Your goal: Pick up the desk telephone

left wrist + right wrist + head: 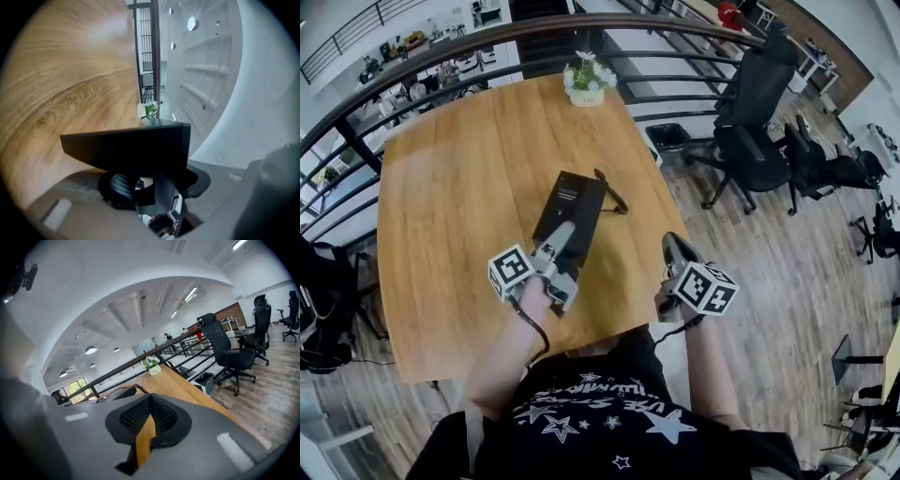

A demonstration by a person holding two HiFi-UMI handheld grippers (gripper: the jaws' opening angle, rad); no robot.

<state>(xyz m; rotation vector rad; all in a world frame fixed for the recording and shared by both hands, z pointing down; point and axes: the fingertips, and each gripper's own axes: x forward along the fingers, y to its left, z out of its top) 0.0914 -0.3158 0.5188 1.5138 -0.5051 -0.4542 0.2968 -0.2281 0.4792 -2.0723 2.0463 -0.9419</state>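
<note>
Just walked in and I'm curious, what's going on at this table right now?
A person holds a gripper in each hand at a wooden table. The left gripper is clamped on the near end of the black desk telephone, which looks to be lying on the table, not clearly lifted. The right gripper is shut and empty near the table's right edge. A small potted plant sits at the far side.

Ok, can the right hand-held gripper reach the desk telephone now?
Probably yes: the right hand-held gripper sits at the table edge, with only bare wood between it and the desk telephone. Its jaws are shut, though, and the left hand-held gripper holds the near end.
</note>
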